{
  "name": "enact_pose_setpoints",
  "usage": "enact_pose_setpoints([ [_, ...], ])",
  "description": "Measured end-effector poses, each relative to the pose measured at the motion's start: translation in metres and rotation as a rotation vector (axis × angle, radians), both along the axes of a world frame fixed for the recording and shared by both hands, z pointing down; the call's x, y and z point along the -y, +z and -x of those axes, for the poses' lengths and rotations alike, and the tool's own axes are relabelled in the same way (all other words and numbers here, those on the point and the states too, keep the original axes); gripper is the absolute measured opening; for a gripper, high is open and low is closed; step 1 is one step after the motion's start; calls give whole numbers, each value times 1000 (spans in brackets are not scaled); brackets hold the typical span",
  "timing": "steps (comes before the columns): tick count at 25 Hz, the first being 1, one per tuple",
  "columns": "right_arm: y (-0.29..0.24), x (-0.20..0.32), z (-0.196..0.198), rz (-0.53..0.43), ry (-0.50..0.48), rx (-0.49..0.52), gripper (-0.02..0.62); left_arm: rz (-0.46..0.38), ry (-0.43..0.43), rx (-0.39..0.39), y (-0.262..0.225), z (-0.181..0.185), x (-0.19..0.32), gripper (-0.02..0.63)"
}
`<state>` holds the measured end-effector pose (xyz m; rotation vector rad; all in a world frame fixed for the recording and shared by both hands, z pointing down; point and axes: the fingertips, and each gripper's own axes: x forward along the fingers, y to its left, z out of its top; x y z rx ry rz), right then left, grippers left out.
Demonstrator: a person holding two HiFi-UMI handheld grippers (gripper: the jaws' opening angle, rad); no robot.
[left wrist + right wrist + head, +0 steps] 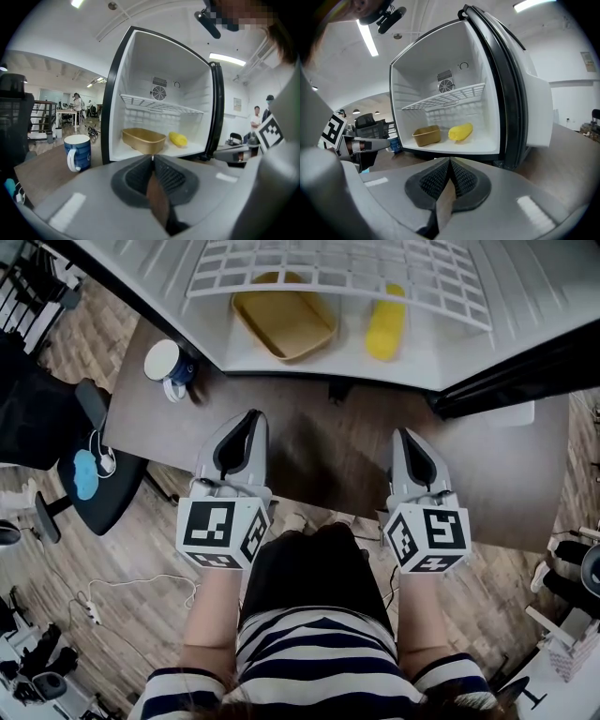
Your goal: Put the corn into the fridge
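The yellow corn (385, 322) (178, 138) (460, 131) lies on the bottom shelf of the open fridge (309, 360) (140, 70) (487, 84), to the right of a tan tray (283, 319) (143, 140) (427, 135). My left gripper (251, 418) (152, 157) is shut with nothing in it, held over the brown table in front of the fridge. My right gripper (401, 435) (449, 160) is also shut and empty, level with the left one. Both are well short of the fridge opening.
A blue mug (170, 365) (78, 152) stands on the table (328, 446) left of the fridge. A white wire rack (347, 268) (445, 100) spans the fridge above the corn. The fridge door (525, 103) hangs open at the right. An office chair (89, 474) stands at the left.
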<state>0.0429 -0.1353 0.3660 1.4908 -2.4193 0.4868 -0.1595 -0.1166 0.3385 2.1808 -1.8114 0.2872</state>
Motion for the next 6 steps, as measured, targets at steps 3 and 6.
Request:
enact_pose_setpoints([
  [3,-10,-3,-3,-7,-3,1,-9,0,-2,6,-8,-4,-4,0],
  [6,-20,-6,-5,-15,-7,-1,-9,2,-1,11,-15,-8,-9,0],
])
